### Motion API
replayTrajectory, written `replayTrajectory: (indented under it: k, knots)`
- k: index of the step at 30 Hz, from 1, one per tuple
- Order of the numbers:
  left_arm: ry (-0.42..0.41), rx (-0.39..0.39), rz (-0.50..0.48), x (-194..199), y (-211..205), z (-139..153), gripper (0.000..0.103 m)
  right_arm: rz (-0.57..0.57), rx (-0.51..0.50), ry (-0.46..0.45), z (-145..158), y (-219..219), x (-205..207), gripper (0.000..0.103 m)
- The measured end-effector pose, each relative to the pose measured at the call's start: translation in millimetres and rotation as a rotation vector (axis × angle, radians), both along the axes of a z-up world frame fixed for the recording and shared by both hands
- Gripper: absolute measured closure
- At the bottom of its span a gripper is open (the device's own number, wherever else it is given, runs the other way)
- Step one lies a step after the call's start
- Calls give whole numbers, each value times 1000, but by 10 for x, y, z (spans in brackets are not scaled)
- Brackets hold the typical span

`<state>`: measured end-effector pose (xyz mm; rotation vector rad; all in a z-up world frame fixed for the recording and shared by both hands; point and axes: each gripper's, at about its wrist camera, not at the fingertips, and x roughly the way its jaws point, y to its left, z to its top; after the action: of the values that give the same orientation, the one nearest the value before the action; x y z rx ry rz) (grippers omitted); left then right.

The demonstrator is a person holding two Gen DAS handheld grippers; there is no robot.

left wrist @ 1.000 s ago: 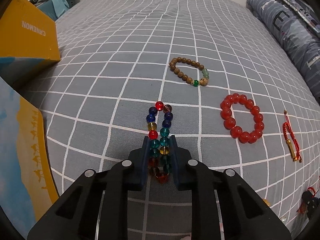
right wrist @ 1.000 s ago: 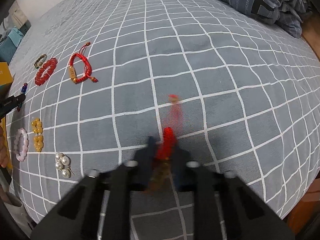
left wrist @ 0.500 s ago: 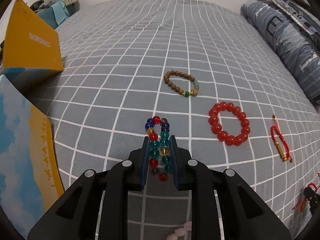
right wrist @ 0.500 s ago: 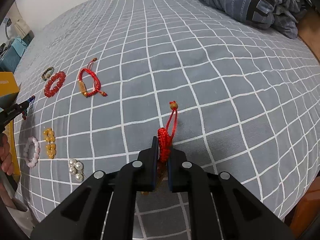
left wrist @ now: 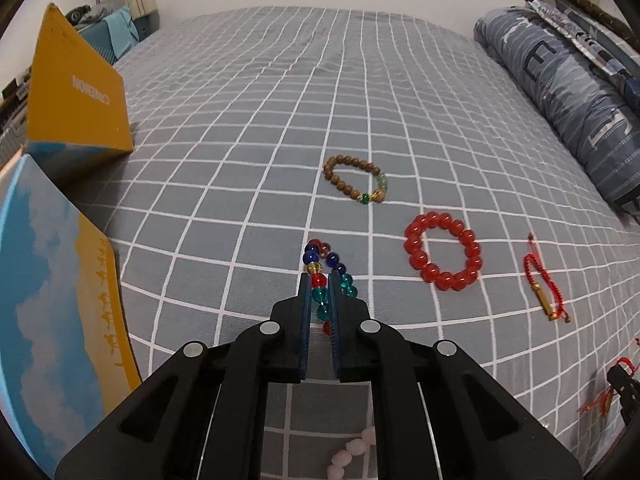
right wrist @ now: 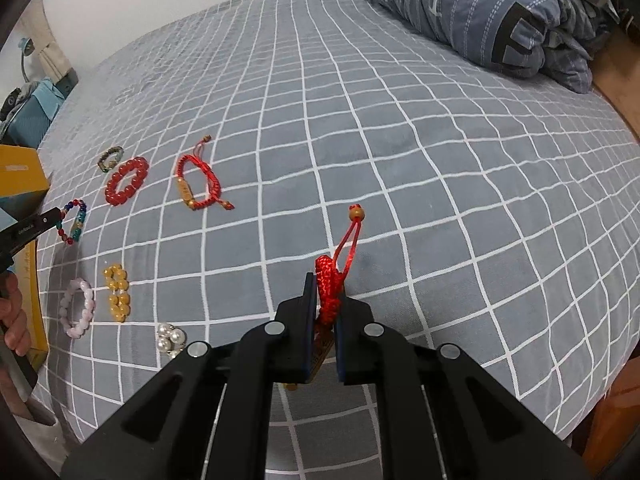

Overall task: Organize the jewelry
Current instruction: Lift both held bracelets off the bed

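My left gripper (left wrist: pixel 320 284) is shut on a multicoloured bead bracelet (left wrist: pixel 326 276) and holds it above the grey checked bedspread (left wrist: pixel 248 152). It also shows in the right wrist view (right wrist: pixel 74 222). My right gripper (right wrist: pixel 325 284) is shut on a red cord bracelet (right wrist: pixel 334 280) with a gold charm, lifted off the bed. On the bed lie a brown wooden bead bracelet (left wrist: pixel 355 178), a red bead bracelet (left wrist: pixel 442 251) and a second red cord bracelet (left wrist: pixel 544 284).
A yellow and blue box (left wrist: pixel 76 92) stands at the left, its lid (left wrist: pixel 56 300) nearer. A pink bracelet (right wrist: pixel 77 308), a yellow bead bracelet (right wrist: pixel 117 292) and pearls (right wrist: pixel 171 336) lie near the bed's front edge. A folded blue duvet (right wrist: pixel 500 12) lies at the far right.
Both grippers have risen from the bed with their bracelets. The left one closed tighter on the multicoloured beads. The right view went from blurred to steady.
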<state>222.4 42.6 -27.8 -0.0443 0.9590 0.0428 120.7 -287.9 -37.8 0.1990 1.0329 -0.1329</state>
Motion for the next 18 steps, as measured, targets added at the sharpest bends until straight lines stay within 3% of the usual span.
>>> replayTrajectory:
  k: [11, 12, 18]
  knots:
    - [-123, -12, -54, -255, -189, 348, 96, 22, -20, -70, 134, 55, -37, 96]
    - [-131, -12, -60, -270, -204, 370, 103, 23, -23, -76, 144, 57, -40, 96]
    - [-178, -19, -82, -390, -262, 528, 103, 17, -53, -123, 223, 60, -74, 96]
